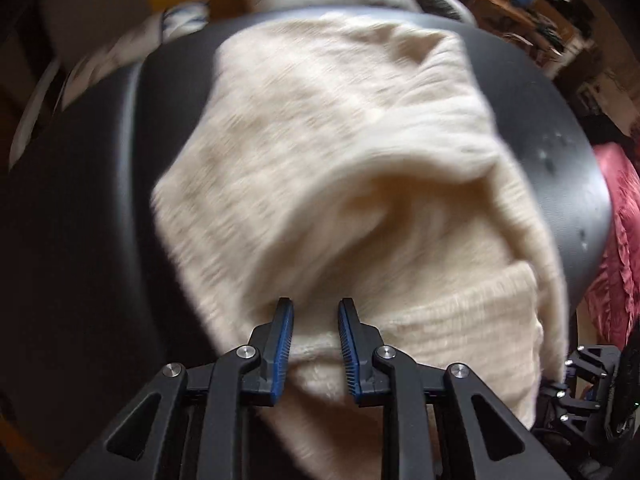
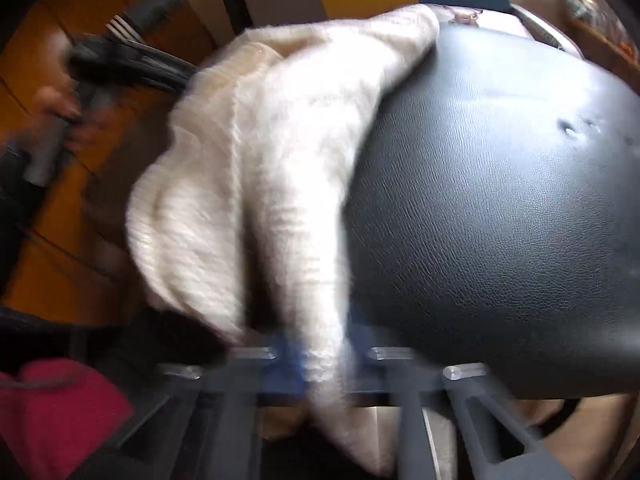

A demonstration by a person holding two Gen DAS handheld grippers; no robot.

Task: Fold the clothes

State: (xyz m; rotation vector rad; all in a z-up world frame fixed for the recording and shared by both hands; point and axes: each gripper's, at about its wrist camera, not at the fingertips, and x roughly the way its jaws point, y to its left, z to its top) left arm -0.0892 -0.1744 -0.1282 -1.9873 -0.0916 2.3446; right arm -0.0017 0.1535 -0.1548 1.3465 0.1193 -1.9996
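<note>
While the cream sweater (image 1: 340,168) lies across the black seat (image 1: 100,208), it is neither flat nor a neat packet: a raised fold runs across its middle, and a ribbed end (image 1: 460,320) is doubled over near the seat's near edge. In the right wrist view much of the knit hangs bunched over the seat's left edge, with bare leather to the right. By that, the folding looks partway, with at least one layer turned over; squaring the bundle seems left, though the blur hides the sweater's outline.

The left gripper (image 1: 316,332) points forward over the near edge, its jaws narrowly apart with a bulge of knit between them; whether the blue pads (image 1: 282,344) pinch it cannot be told. The right gripper (image 2: 320,364) is smeared by motion; a strand of sweater passes between its fingers, and its jaw state cannot be told. A red cloth (image 2: 52,412) lies beyond the seat.
</note>
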